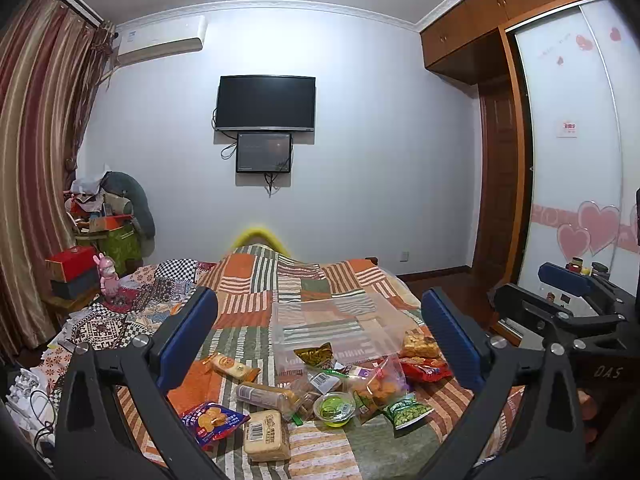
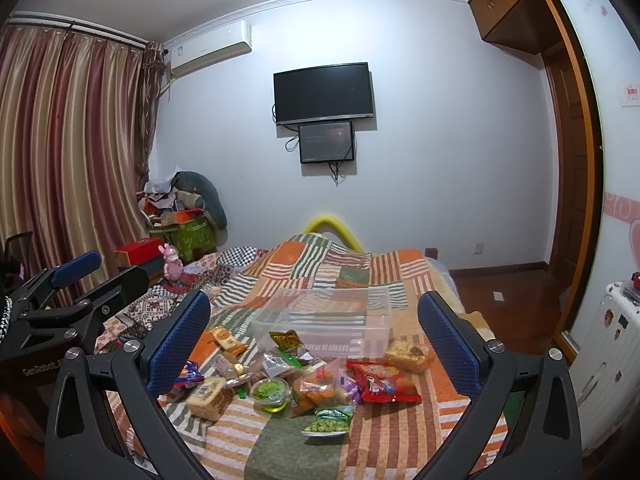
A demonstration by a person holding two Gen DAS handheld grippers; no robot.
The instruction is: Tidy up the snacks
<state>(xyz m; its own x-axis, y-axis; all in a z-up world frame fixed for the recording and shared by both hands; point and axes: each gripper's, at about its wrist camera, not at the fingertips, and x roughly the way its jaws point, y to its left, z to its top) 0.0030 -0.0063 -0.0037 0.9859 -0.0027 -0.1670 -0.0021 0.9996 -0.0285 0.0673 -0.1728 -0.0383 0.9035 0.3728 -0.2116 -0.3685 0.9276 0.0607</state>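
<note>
Dozen-odd snack packets (image 2: 296, 376) lie heaped on the quilt (image 2: 280, 448), below and ahead of both my claws; clear plastic bin (image 2: 320, 320) sits just beyond the heap, looks empty. Left gripper (image 1: 320, 332) and right gripper (image 2: 314, 330) both hover spread wide, holding nothing. Risks: soft bedding gives under a pinch, so thin foil packs may slide out; green jelly cup (image 2: 270, 394) could roll; packets overlap, may snag two. Room: wall TV (image 2: 324, 94) straight ahead, curtains (image 2: 68, 152) off left, wardrobe (image 1: 576, 140) right.
</note>
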